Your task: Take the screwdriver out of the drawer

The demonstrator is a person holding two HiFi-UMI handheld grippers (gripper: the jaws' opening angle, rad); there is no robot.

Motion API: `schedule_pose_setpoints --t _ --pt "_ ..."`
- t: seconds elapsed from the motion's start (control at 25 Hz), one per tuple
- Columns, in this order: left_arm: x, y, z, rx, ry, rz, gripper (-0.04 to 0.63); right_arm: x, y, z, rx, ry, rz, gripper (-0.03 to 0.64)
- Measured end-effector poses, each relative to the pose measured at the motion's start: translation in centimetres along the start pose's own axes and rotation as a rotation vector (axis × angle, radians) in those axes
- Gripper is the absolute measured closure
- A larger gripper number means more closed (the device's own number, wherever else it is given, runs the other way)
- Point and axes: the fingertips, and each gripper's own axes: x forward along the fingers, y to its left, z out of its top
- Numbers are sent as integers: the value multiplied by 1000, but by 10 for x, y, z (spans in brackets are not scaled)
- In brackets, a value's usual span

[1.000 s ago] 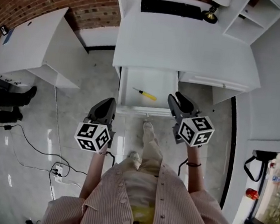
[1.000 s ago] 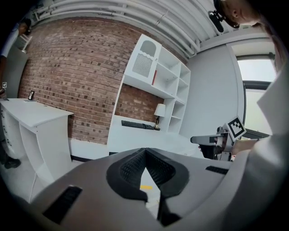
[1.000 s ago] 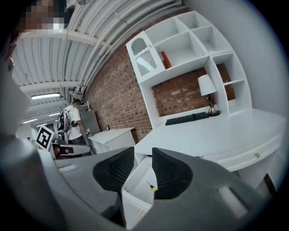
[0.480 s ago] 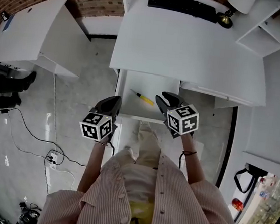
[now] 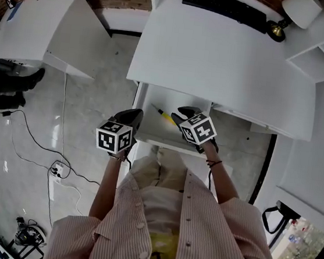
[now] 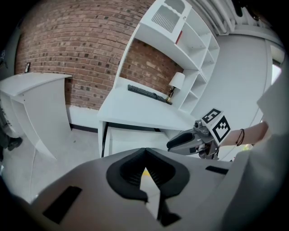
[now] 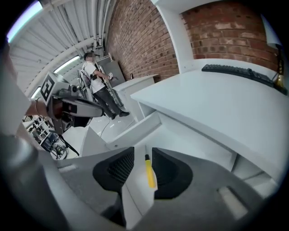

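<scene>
Hovering over the open drawer, my right gripper is the nearer of the two to the job. Its jaws stand apart and hold nothing. Through the gap between them I see the screwdriver lying flat on the drawer floor. Its long axis runs almost straight along that gap, with the yellow handle toward me and the dark collar and thin shaft pointing away. The pads sit to either side of the handle, though above it rather than on it, as far as I can judge. So the coming move looks like a drop along this same line and then a squeeze on the handle. I see no need to turn the wrist.

My left gripper has its tips drawn together on nothing. From the head view it hangs off the drawer's front left corner, well clear of the tool. Beyond the drawer the white desk overhangs its back half, so a lift should come toward me first. A black keyboard and a lamp sit at the far edge.
</scene>
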Motion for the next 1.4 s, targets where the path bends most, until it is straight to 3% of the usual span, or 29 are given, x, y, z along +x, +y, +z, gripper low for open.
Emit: schedule_pose_setpoints --t 0.64,0.96,1.4 --pt "37 14 -20 -41 175 -34 597 88 -14 -74 -103 327 41 500" --pt "51 21 -41 -51 270 -48 597 116 -11 -86 -135 374 51 500" --pt "51 21 -39 -49 285 -63 597 131 -18 -100 -218 447 -33 512"
